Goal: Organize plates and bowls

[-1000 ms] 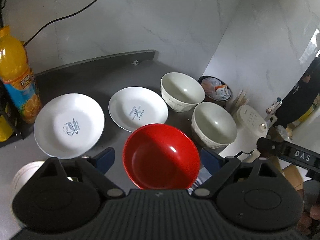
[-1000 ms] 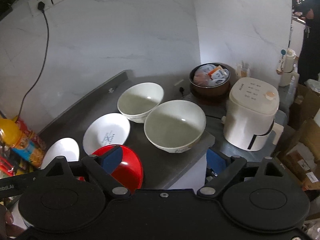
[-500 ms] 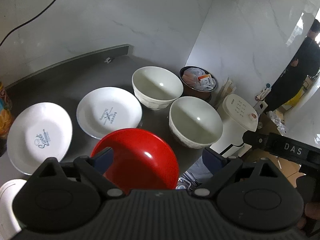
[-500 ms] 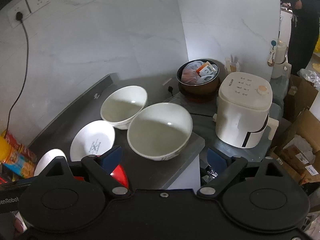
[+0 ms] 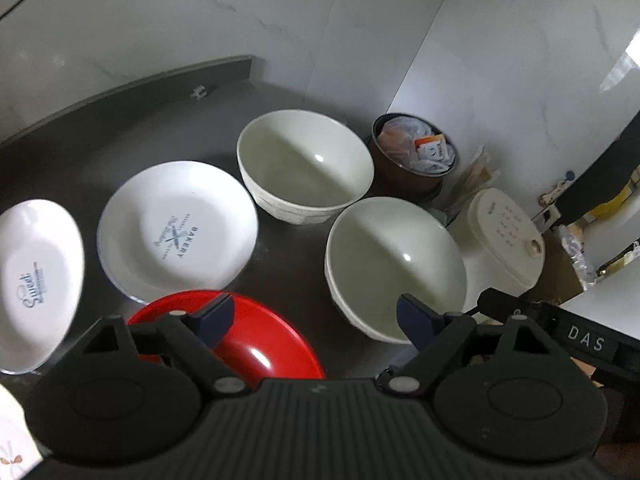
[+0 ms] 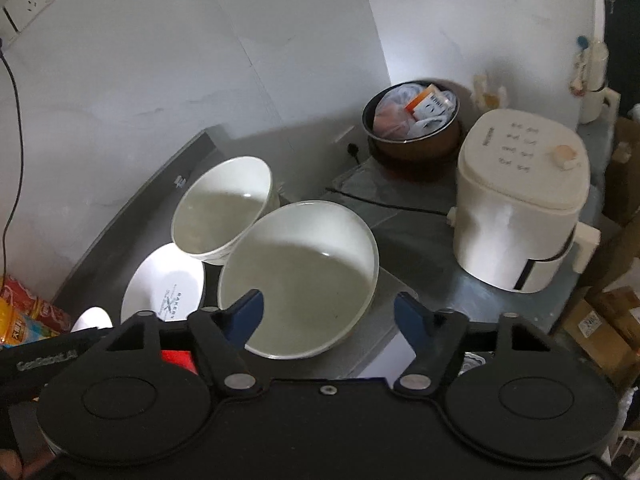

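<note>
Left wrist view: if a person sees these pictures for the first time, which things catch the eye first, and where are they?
The red bowl stands out most, nearest the camera and partly behind the open left gripper. Behind it, two white plates with printed lettering lie on the left of the grey counter, and two empty white bowls stand on the right.
</note>
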`<state>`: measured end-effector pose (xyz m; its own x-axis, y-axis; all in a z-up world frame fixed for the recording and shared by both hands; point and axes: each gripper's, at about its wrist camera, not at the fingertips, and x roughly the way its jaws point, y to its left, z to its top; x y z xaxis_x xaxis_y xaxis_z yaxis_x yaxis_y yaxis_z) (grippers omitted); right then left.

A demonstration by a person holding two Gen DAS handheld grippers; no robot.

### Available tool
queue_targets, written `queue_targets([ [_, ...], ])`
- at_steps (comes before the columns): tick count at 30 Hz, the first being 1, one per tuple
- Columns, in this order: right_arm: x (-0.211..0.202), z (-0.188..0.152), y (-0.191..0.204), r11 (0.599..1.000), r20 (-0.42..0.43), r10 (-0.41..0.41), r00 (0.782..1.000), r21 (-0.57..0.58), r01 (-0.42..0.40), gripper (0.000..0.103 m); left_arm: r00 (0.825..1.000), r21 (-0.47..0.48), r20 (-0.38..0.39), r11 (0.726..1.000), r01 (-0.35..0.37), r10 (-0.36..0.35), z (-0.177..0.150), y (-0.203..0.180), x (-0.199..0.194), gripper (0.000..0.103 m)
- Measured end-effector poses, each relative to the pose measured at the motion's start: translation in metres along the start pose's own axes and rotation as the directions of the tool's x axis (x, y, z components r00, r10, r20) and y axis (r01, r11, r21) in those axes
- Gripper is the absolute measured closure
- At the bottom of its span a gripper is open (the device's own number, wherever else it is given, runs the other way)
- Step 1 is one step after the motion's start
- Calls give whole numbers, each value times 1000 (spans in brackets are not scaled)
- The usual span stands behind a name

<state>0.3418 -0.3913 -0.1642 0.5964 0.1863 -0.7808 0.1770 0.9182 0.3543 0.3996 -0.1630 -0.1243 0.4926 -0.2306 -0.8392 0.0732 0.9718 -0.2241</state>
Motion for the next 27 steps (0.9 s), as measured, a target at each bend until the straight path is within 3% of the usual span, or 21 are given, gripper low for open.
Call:
queue_targets([
  [4, 22, 8, -10, 1000, -34, 11, 999, -5, -11, 34, 999, -31, -45, 999, -20, 18, 9, -4, 27, 32],
  [15, 67, 27, -30, 999, -131, 36, 991, -13, -38, 54, 991, -89, -124, 995, -52, 41, 26, -12, 82, 57],
  [22, 84, 34, -37, 998, -172, 53, 984, -27, -59, 69, 987, -116, -158, 992, -52, 33, 30, -16, 101, 65],
  [25, 88, 36, -37, 996, -187, 66, 980, -46, -76, 76, 985, -131, -170, 989, -61, 38, 30, -16, 107, 86],
  [27, 91, 36, -36, 994, -199, 78, 977, -53, -90, 85, 984, -144, -176, 988, -58, 32, 29, -16, 109, 92],
])
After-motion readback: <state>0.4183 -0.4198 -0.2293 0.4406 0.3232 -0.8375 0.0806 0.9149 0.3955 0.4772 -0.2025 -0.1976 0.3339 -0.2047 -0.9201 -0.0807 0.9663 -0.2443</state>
